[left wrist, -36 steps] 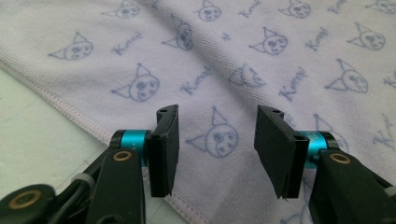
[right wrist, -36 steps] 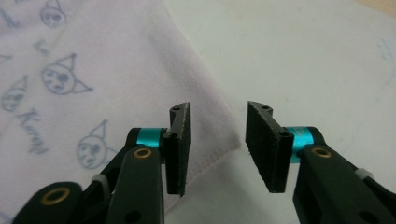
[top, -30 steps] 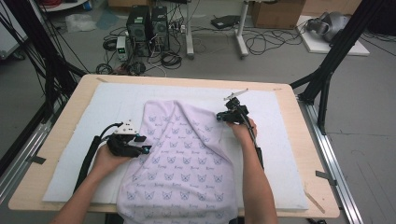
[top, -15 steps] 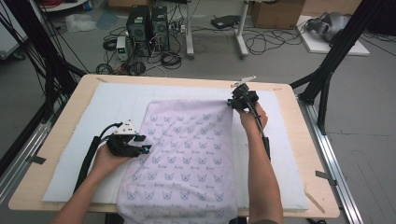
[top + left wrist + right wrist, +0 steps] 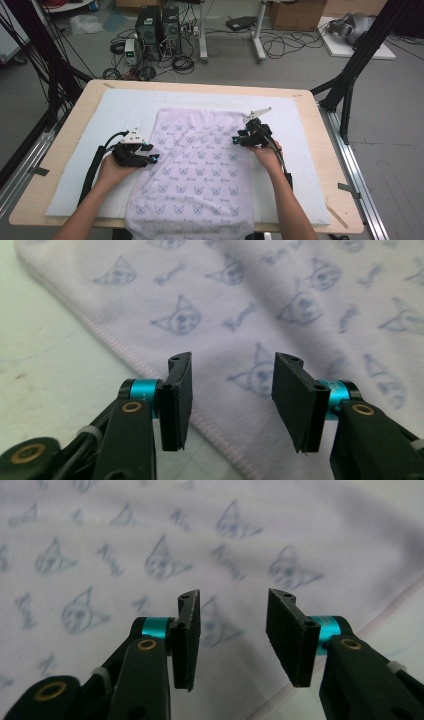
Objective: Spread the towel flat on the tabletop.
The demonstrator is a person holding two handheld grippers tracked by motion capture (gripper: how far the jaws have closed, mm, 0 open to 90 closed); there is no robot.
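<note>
A towel (image 5: 200, 170) lies spread on a mat (image 5: 90, 165) covering the table (image 5: 65, 145), its near end hanging over the table's near edge. The left gripper (image 5: 152, 159) sits at the towel's left edge; the right gripper (image 5: 235, 141) at its right edge, nearer the far corner.

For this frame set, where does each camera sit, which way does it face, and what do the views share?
High view: fixed above the person's side, looking forward and down on the table; both forearms enter from below, with the left gripper and right gripper.
Left gripper view: rides that gripper, looking along its open fingers at the towel's hemmed edge.
Right gripper view: rides that gripper, its fingers just opened, nothing between them.
Shared: all show the cat-print towel.
</note>
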